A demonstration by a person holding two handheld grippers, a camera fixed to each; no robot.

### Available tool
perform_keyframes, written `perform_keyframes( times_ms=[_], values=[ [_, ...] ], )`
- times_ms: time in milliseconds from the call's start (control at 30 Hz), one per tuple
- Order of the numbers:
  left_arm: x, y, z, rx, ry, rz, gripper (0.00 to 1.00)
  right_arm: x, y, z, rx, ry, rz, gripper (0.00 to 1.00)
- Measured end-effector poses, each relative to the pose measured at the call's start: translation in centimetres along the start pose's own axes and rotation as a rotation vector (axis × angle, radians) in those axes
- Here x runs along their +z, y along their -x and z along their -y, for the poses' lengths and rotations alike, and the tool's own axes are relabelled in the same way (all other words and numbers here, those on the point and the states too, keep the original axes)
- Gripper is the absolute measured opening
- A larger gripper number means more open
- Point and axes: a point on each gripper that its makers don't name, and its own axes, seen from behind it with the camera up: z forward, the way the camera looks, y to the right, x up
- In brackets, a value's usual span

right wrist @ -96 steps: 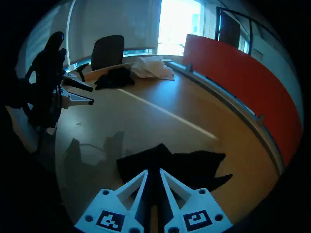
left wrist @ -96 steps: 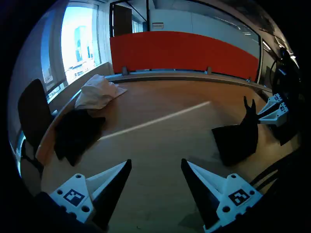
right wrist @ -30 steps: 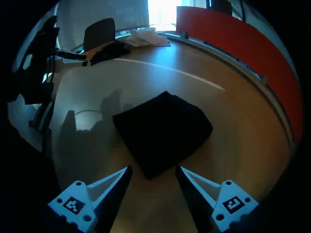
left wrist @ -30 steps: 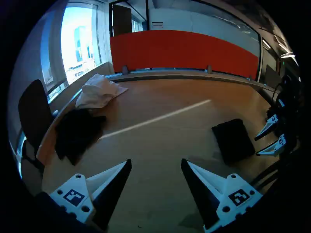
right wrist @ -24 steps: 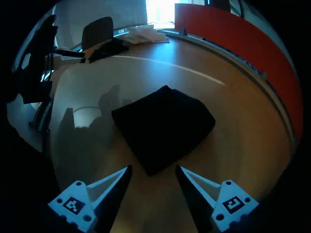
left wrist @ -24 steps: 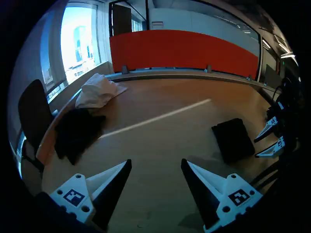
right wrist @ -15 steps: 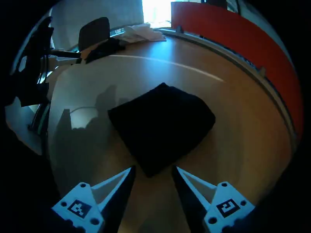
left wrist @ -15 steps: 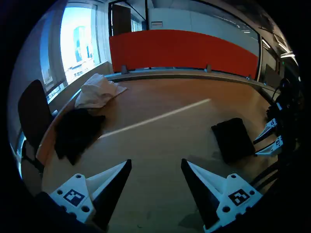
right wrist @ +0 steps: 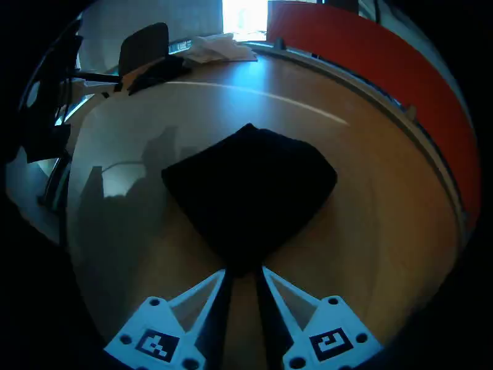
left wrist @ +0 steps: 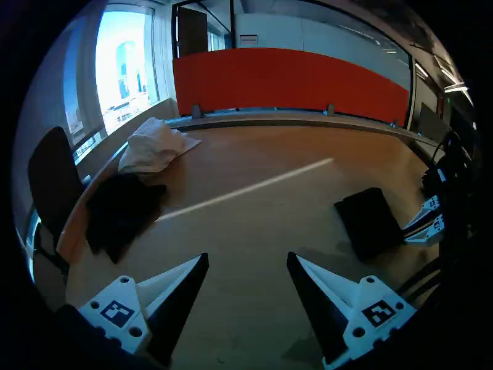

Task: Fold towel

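Observation:
A black towel (right wrist: 252, 185), folded into a small thick rectangle, lies flat on the wooden table (right wrist: 370, 203). My right gripper (right wrist: 244, 271) has its fingers drawn close together on the towel's near corner. From the left gripper view, the same towel (left wrist: 368, 221) lies at the right, and the right gripper (left wrist: 424, 223) meets its far edge. My left gripper (left wrist: 246, 265) hovers open over bare table with nothing between its fingers, well away from the towel.
A crumpled white cloth (left wrist: 154, 145) and a heap of black cloth (left wrist: 120, 209) lie at the table's left end, by a dark chair (left wrist: 52, 179). A red partition (left wrist: 289, 80) runs along the table's far edge. The other gripper's holder stands dark at the left (right wrist: 43, 123).
The right gripper let the towel down flat, opened and drew back, then came forward again and narrowed its fingers around the near corner. The left gripper has stayed still and open.

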Motion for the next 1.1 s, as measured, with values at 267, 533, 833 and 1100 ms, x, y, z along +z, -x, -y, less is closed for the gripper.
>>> perform_keyframes(
  times_ms=[267,533,833,1100],
  values=[
    [0.2,0.0,-0.2,0.002,0.003,0.002,0.94,0.1,0.3,-1.5,0.014,0.038,0.003,0.15],
    [0.1,0.1,-0.3,0.001,0.002,0.001,0.94,-0.1,0.2,-2.0,0.021,0.051,-0.005,0.07],
    [-0.1,0.1,0.0,0.003,-0.003,0.001,0.94,-0.7,-0.9,-2.4,0.039,0.055,-0.039,0.07],
    [-0.2,0.1,0.0,0.005,0.005,-0.001,0.94,-2.6,-4.4,-3.2,0.048,0.066,-0.116,0.07]
  ],
)
